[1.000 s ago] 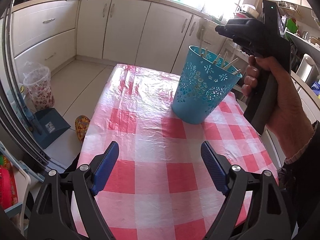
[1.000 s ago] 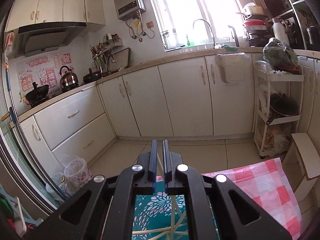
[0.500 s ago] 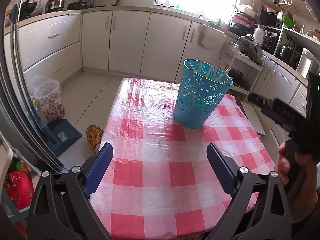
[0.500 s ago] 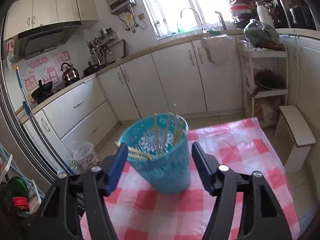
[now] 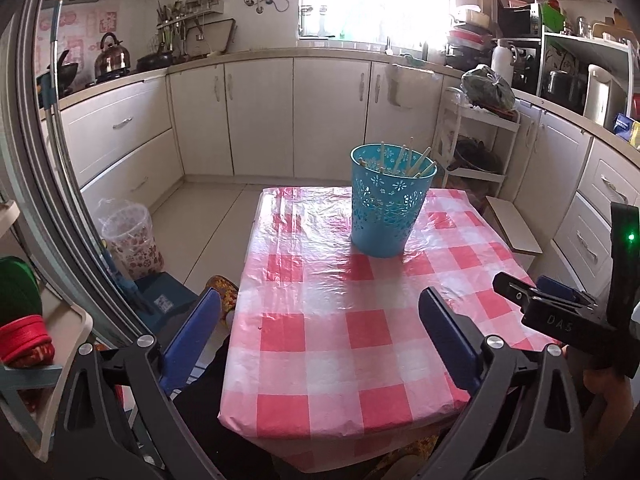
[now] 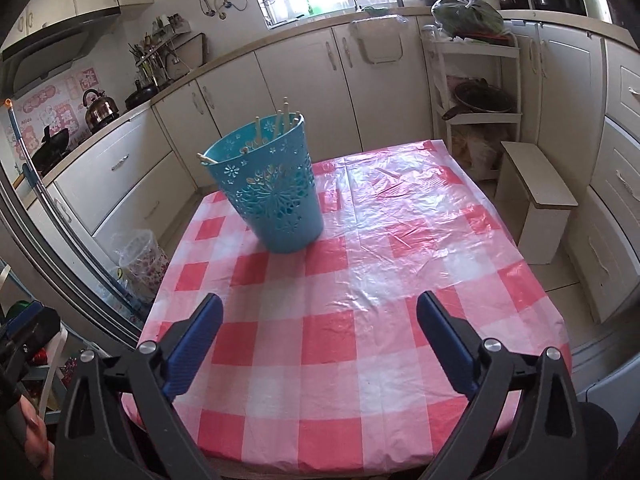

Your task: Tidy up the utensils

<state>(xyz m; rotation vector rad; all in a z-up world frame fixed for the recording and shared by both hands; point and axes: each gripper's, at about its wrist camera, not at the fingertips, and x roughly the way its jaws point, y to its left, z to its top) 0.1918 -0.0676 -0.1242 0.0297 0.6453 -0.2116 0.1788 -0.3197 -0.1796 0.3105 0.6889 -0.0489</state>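
At the far left of the left wrist view, a clear bin (image 5: 130, 236) with a flowered bag is seen on the floor, well apart from the table (image 5: 352, 344). The table is covered with a red and white checked cloth (image 6: 344, 320). The left tongs (image 5: 322, 334) are held above the near edge of the table, toward its near left corner. Their blue pads (image 5: 192, 336) are spread wide and the jaws are opening, and nothing is found between them. A blue basket (image 5: 388, 200) with flower-shaped holes is stood upright on the table, close to the far edge and a little left of its middle in the right wrist view. Thin wooden sticks (image 5: 404, 158) are kept inside the basket, and their tips are seen poking out above the rim. The right tongs (image 6: 318, 344) are held above the near edge too, toward the right, well apart from the basket. Their jaws are opening wide as well, and only bare cloth is seen between them. Past the right edge of the table, a small white stool (image 6: 536, 204) is stood on the floor. A white rack (image 6: 476, 80) is placed by the cupboards beyond it.
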